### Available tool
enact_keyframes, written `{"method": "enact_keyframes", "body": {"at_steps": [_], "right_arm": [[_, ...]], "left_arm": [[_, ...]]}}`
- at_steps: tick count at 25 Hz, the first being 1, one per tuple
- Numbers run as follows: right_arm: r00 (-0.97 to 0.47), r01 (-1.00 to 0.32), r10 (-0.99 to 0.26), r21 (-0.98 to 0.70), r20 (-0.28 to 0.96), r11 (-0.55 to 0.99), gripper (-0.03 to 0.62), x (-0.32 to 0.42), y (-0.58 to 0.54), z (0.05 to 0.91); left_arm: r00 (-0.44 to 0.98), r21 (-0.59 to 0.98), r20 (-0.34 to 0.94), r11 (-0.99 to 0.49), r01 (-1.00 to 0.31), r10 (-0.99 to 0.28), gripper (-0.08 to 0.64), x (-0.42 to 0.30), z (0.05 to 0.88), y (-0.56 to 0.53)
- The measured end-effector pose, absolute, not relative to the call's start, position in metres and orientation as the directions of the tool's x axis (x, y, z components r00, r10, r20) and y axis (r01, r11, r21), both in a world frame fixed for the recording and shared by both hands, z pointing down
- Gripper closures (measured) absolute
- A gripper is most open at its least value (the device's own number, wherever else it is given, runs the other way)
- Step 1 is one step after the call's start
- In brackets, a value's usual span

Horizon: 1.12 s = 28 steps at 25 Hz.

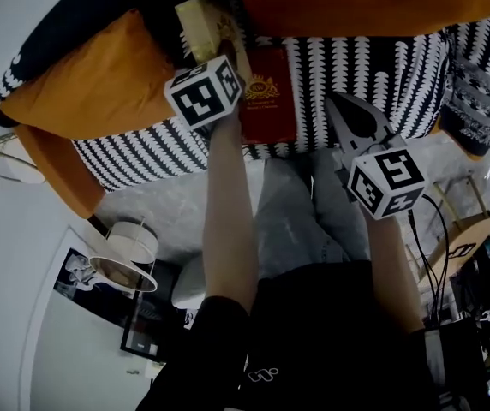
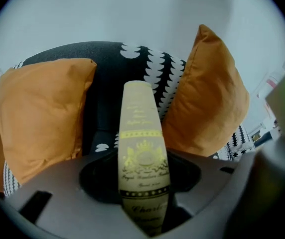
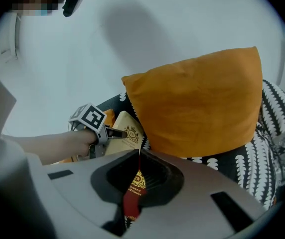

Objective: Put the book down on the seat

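The left gripper [image 2: 142, 180] is clamped on the cream part of the book [image 2: 141, 128]. Its jaws stand partly apart, pressing that thick, upright spine-like edge from both sides. The right gripper [image 3: 134, 190] is closed tight on the thin edge of the book's red cover [image 3: 132, 203], which bears a gold crest.

In the head view the right marker cube [image 1: 386, 181] sits at about four o'clock from the left marker cube [image 1: 204, 91]. The red cover lies between them, at ten o'clock from the right cube. The book is carried by both grippers over the front of the black-and-white patterned seat [image 1: 356, 71]. Whether it touches the seat cannot be told.

Beyond the book, one orange cushion [image 2: 38, 118] leans at ten o'clock from the left gripper. A second orange cushion [image 2: 207, 103] leans at two o'clock, with the dark seat back [image 2: 107, 59] between them. A pale wall [image 2: 132, 14] stands behind.
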State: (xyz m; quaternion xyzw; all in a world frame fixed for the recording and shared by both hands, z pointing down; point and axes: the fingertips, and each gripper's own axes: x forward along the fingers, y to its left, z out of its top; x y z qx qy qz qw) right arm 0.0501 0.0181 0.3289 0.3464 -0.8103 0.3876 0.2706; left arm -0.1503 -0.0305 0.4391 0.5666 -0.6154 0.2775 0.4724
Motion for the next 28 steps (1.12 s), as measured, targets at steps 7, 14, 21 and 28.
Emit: {"method": "enact_keyframes", "body": {"at_steps": [7,14,21,28], "right_arm": [[-0.623,-0.763,-0.327,-0.459,0.711,0.454,0.574,0.048,0.028,0.335],[-0.630,-0.753,-0.301,-0.471,0.715,0.459,0.574,0.041,0.027,0.346],[-0.641,-0.743,-0.275,-0.490,0.717,0.456,0.574,0.044,0.054,0.359],[-0.643,-0.741,-0.261,-0.500,0.720,0.447,0.574,0.043,0.057,0.377]], "left_arm": [[0.107,0.194,0.918,0.199,-0.961,-0.381,0.339,-0.120,0.433,0.034],[0.104,0.174,0.937,0.190,-0.966,-0.333,0.339,-0.103,0.435,0.072],[0.095,0.161,0.940,0.182,-0.970,-0.327,0.339,-0.094,0.440,0.098],[0.160,0.248,0.915,0.203,-0.947,-0.371,0.339,-0.085,0.452,0.097]]}}
